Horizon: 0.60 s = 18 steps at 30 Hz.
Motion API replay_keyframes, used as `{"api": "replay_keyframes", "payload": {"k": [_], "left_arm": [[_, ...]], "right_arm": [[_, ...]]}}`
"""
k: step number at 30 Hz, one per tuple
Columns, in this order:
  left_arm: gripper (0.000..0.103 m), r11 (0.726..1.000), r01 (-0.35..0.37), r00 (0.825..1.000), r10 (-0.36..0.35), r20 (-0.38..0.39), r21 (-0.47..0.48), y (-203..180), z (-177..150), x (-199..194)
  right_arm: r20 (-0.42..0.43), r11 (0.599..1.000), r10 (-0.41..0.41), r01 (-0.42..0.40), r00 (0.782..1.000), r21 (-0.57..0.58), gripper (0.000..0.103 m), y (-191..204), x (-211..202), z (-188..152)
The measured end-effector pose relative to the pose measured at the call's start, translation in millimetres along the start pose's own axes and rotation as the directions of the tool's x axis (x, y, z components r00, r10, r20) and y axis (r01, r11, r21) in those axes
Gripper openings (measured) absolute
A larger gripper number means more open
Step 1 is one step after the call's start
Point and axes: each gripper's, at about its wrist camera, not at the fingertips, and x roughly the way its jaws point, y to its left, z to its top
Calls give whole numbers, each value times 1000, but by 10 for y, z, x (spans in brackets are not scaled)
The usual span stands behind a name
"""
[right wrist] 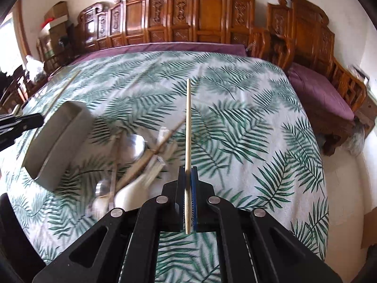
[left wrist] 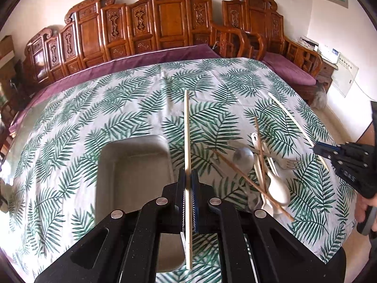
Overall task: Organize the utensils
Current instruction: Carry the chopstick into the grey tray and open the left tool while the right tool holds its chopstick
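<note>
My left gripper (left wrist: pixel 188 176) is shut on a pale chopstick (left wrist: pixel 187 127) and holds it above the right rim of a grey metal tray (left wrist: pixel 132 162). My right gripper (right wrist: pixel 188 173) is shut on another pale chopstick (right wrist: pixel 188 118), held above the leaf-print cloth; it also shows in the left wrist view (left wrist: pixel 317 149). A pile of utensils (left wrist: pixel 261 165) lies right of the tray: a metal spoon (left wrist: pixel 243 156), a fork (left wrist: pixel 291 165), white plastic spoons (left wrist: pixel 279 188) and brown chopsticks (left wrist: pixel 249 180). The pile appears blurred in the right wrist view (right wrist: pixel 139 158).
The table carries a leaf-print cloth (left wrist: pixel 117 108). A carved wooden bench with purple cushions (left wrist: pixel 146 54) runs along the far side. A person's hand (left wrist: pixel 365 205) is at the right edge. The tray shows at the left of the right wrist view (right wrist: pixel 56 139).
</note>
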Motion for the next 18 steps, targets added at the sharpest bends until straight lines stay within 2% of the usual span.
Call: {"api": "replay_keyframes", "payload": {"k": [10, 18], "left_arm": [[4, 999, 2, 1000, -2, 6, -38, 349, -88, -109], [4, 997, 7, 1000, -9, -16, -80, 599, -159, -9]], "right_arm": [[17, 998, 25, -24, 1000, -59, 5, 562, -295, 56], [18, 994, 56, -54, 998, -95, 6, 1037, -385, 138]]}}
